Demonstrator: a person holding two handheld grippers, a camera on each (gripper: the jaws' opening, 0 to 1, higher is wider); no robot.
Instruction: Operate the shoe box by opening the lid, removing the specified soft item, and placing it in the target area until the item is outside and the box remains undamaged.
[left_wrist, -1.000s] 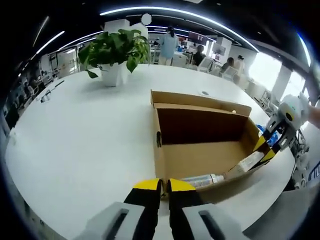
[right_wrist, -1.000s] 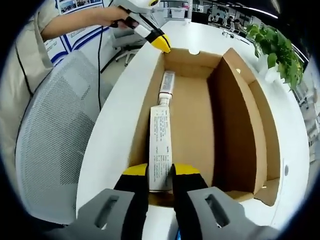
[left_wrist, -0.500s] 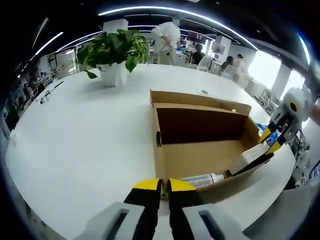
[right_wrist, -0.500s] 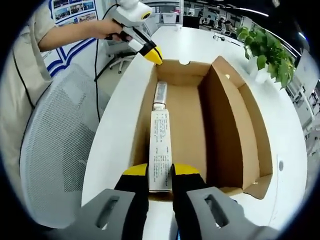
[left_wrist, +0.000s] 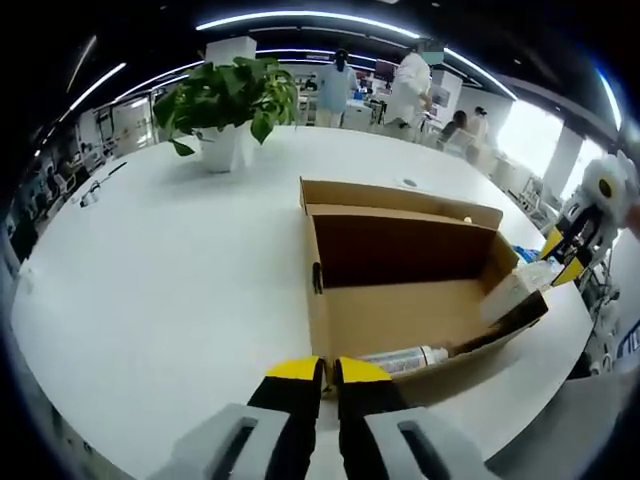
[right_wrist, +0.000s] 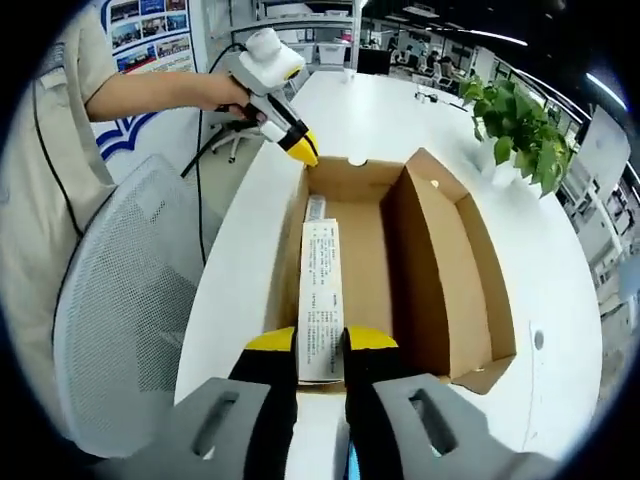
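Note:
An open cardboard shoe box (left_wrist: 400, 250) lies on the white table (left_wrist: 150, 280), its lid standing up along the far side. My right gripper (right_wrist: 321, 345) is shut on the flat end of a white printed tube (right_wrist: 320, 280) and holds it raised above the box (right_wrist: 440, 270). From the left gripper view, that right gripper (left_wrist: 562, 258) hangs past the box's right end with the tube (left_wrist: 508, 292) slanting over the rim. A second, silvery tube (left_wrist: 400, 358) rests inside. My left gripper (left_wrist: 328, 372) is shut, tips at the box's near corner; its yellow tip (right_wrist: 300, 148) touches the rim.
A potted plant (left_wrist: 235, 100) stands on the far side of the table, also seen as the plant (right_wrist: 520, 130). A grey mesh chair (right_wrist: 120, 300) sits close to the table edge beside the person's sleeve (right_wrist: 60, 130). People move about in the background office.
My right gripper has lifted and drawn back with the white tube, which now rides above the box's end. The left gripper and the box have stayed put.

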